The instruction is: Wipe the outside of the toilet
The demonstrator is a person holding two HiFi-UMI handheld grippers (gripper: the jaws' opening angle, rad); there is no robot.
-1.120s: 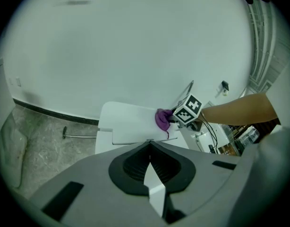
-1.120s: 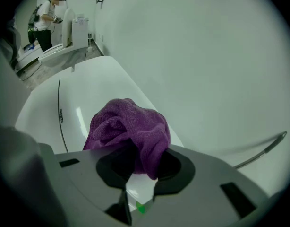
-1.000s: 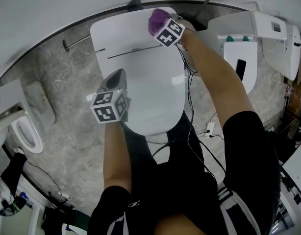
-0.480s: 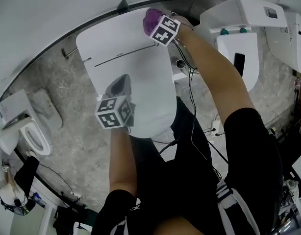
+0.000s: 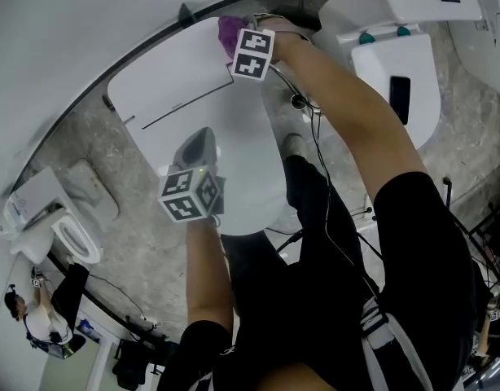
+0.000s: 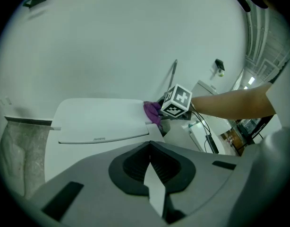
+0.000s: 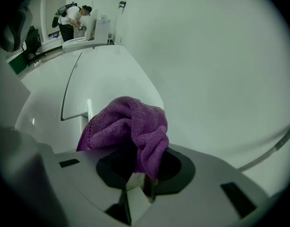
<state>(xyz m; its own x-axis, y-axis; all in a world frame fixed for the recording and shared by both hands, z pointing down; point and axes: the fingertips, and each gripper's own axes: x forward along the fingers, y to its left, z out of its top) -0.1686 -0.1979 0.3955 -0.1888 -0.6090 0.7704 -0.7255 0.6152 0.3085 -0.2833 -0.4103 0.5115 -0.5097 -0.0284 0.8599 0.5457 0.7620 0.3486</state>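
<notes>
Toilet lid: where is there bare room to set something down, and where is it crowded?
Free: the rear cover left of the purple cloth, and the middle of the lid between both tools. Crowded: the right rear corner, where the right tool grips the cloth, and beside the left tool.

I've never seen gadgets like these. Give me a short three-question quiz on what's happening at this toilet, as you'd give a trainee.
1. True or false: the left gripper holds the crumpled purple cloth.
2. Where on the glossy white toilet is the cloth? A) front edge B) rear corner beside the wall C) base at the floor
3. Fill in: the toilet's lid is ____.
Key: 1 false: the right gripper is shut on the cloth; the left gripper is shut and empty. 2 B. 3 closed.
</notes>
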